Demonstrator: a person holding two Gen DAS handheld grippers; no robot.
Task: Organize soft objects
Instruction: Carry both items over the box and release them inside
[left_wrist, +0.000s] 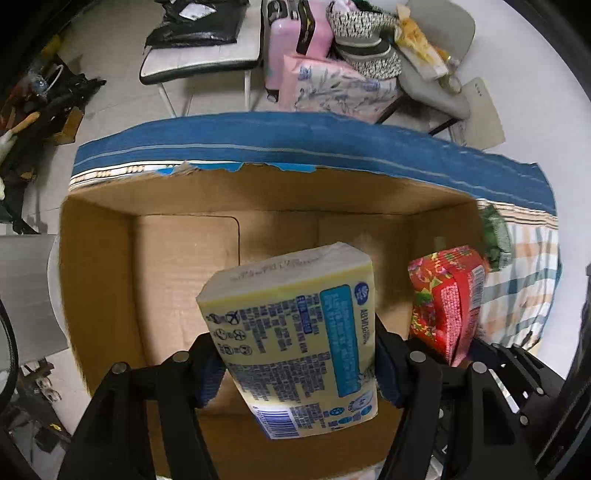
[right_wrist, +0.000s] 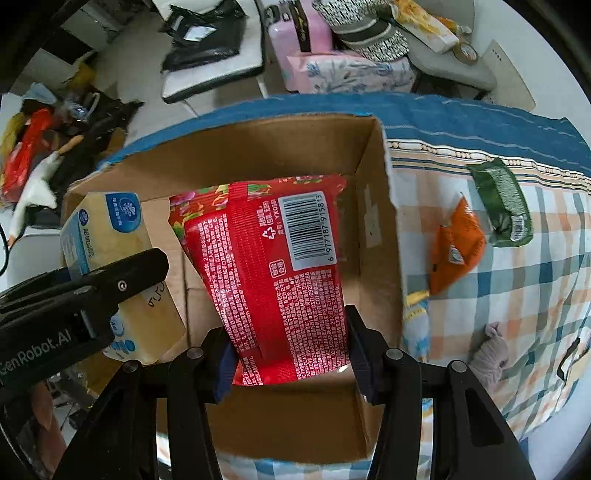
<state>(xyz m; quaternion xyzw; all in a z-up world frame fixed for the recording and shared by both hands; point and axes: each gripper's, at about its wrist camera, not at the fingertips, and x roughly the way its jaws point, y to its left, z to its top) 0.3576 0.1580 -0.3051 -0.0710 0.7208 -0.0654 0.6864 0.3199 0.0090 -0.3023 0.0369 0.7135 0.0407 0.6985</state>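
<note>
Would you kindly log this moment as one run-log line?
left tool: shut on yellow tissue pack | right tool: shut on red packet | both held over open cardboard box

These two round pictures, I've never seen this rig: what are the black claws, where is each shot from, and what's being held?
Each picture comes from a camera on a hand-held gripper a person carries, looking along its two black fingers. In the left view, the left hand-held gripper squeezes a yellow tissue pack. In the right view, the right hand-held gripper squeezes a red packet. Both hang over an open cardboard box on a checked cloth, where an orange packet and a green packet lie.
</note>
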